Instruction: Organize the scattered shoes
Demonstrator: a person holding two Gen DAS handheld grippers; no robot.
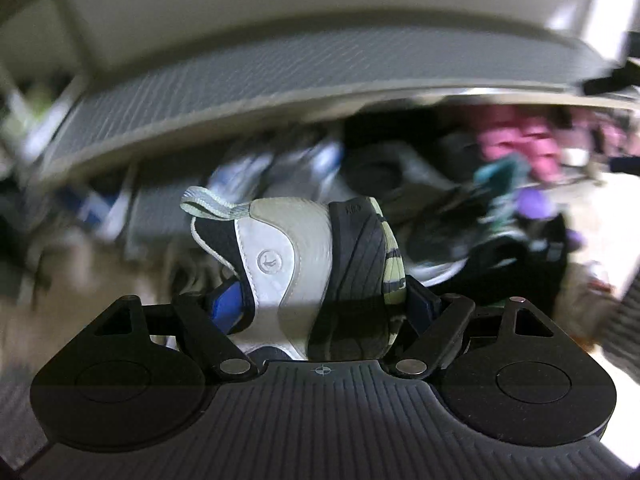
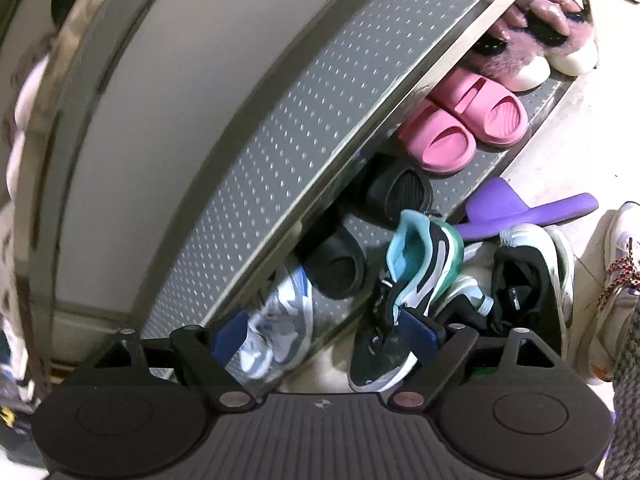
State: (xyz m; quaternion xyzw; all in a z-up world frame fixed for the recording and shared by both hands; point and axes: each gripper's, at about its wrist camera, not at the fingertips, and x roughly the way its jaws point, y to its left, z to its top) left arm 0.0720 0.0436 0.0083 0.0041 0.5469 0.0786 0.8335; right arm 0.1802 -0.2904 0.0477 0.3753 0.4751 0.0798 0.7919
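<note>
The left tool [image 1: 322, 312] is clenched on one white sneaker [image 1: 288, 256], which fills the centre of the left wrist view with its heel toward the camera. The sneaker has smooth white leather panels with a round embossed logo, a dark ribbed sole edged in pale green, and a woven loop at the heel. Blue pads of the tool's fingers [image 1: 226, 306] press against either side of it. Behind it the scene is smeared by blur; only a pink mass at the upper right and a perforated grey shelf [image 1: 280, 76] across the top can be made out.

The right tool [image 2: 324, 334] hangs released, its jaws spread wide with nothing between them, at the lower centre of the right wrist view. Beyond it, a dimpled metal shelf plate [image 2: 260, 148] runs diagonally from lower left to upper right. On the lower tier sit two pink moulded slides [image 2: 464, 124] side by side, two fluffy purple slippers [image 2: 532, 52] with white soles at the upper right, and two black rubber slides [image 2: 400, 192] partly under the plate. One white and blue sneaker [image 2: 276, 328] leans at the shelf's lower end. One black sneaker with a teal lining [image 2: 404, 280] lies at the centre, one black and white sneaker [image 2: 528, 280] just right of it, and one smooth purple slide [image 2: 528, 208] lies tilted on the pale floor [image 2: 560, 152]. At the right edge stands a person's laced shoe [image 2: 620, 272].
</note>
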